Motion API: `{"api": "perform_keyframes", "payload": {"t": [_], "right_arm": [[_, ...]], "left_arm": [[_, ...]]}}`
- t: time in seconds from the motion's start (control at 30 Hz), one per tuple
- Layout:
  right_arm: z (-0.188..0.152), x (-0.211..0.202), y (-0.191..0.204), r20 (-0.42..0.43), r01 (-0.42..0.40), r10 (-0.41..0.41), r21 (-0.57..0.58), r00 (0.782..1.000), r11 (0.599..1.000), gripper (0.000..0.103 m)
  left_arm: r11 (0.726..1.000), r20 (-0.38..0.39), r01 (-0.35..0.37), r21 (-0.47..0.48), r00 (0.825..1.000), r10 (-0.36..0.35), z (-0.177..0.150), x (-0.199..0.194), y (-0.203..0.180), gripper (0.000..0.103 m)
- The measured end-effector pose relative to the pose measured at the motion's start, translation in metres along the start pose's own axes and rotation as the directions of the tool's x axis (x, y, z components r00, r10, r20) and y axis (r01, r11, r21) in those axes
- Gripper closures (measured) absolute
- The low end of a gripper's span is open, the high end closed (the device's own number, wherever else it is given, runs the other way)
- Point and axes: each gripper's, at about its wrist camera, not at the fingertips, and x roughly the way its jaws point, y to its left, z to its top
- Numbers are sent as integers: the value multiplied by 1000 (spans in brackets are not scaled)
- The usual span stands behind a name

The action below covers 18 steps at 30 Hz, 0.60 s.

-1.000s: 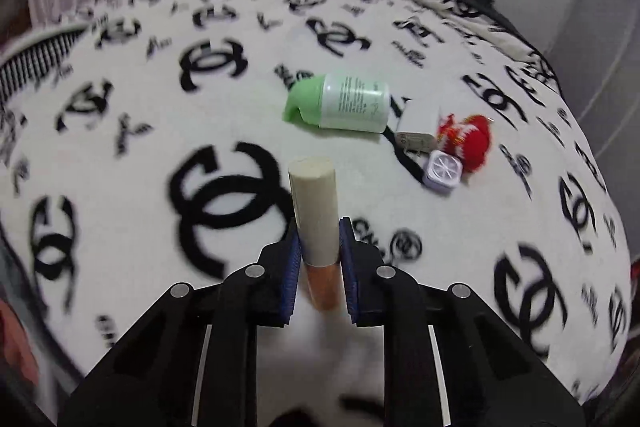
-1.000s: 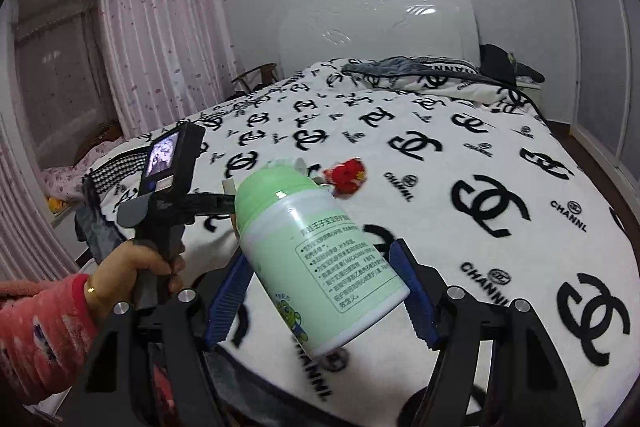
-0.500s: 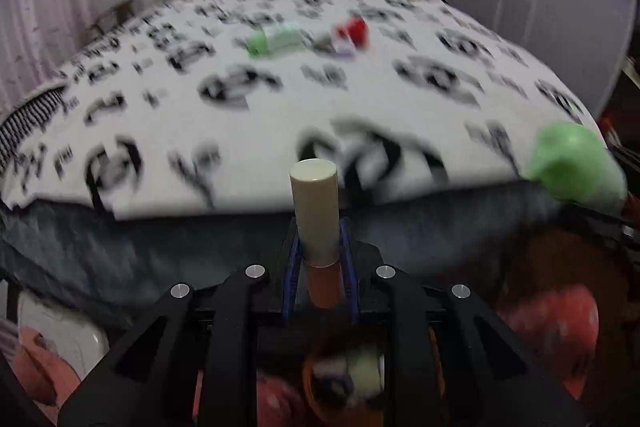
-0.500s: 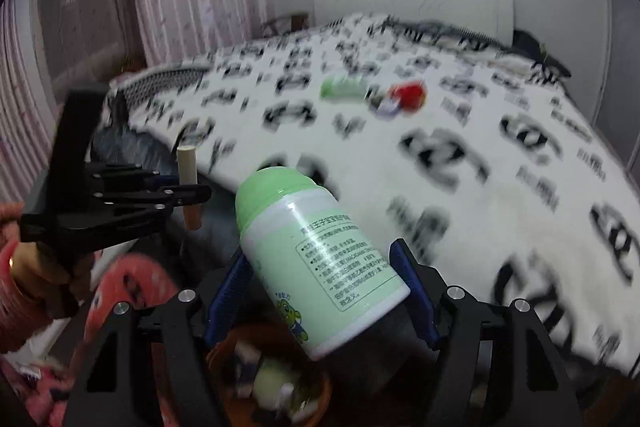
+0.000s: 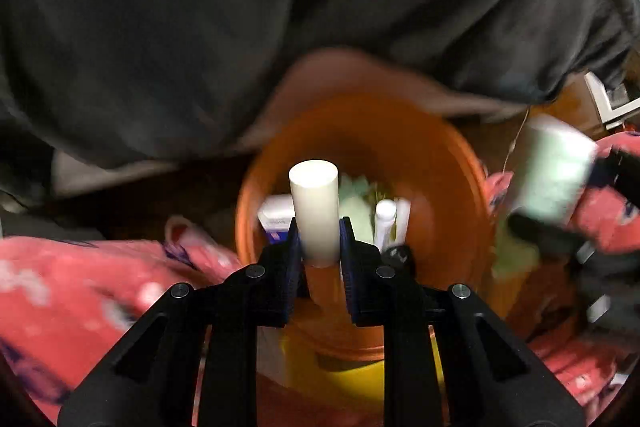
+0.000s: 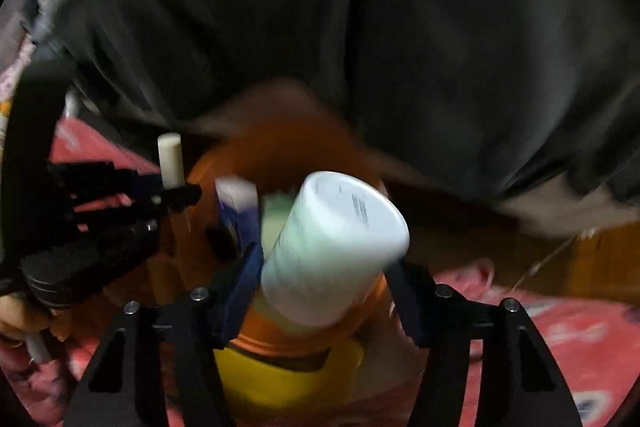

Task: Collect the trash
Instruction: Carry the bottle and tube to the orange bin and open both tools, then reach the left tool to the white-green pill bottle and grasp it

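L gripper (image 5: 319, 247) clamped on tube (image 5: 314, 211); R gripper (image 6: 324, 271) jaws just narrowed, bottle (image 6: 332, 247) between, looks loose. Risk: bottle tumbles past bin (image 5: 448, 163) rim.

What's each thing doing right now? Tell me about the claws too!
Tube: gripped upright in the left claw, over the bin.
Left claw: shut on the tube.
Bottle: tilted and blurred between the right claw's jaws, over the bin.
Right claw: jaws have just been closing; whether they grip the bottle is unclear.
Bin: open, with trash already inside.
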Motion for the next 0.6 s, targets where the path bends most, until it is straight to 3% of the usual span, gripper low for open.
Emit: {"api": "perform_keyframes", "payload": {"t": [0.07,0.13,0.2,0.23,0.27,0.33,0.6], "right_arm": [[-4,30,2,-72,0,0,3,997,1000,44],[-5,63,-1,-170,2,3,28,985,1000,45],[-5,81,-8,-225,18,0,78,974,997,46],[-3,83,-9,-232,25,-4,88,973,996,31],[-3,82,-11,-227,28,-6,97,974,995,25],[-3,72,-15,-186,48,-24,127,982,991,18],[-6,49,-41,-98,22,5,270,995,962,17]], "left_arm": [[999,-54,-38,16,998,39,4,25,-4,85],[999,-127,-19,34,992,23,5,46,-8,85],[997,-158,-65,45,985,72,7,59,-13,84],[996,-170,-72,54,982,80,7,63,-13,79],[996,-188,-76,51,979,84,7,66,-13,61],[996,-190,-88,27,977,91,6,66,-8,37],[996,-155,-80,-36,985,74,-7,54,5,36]]}}
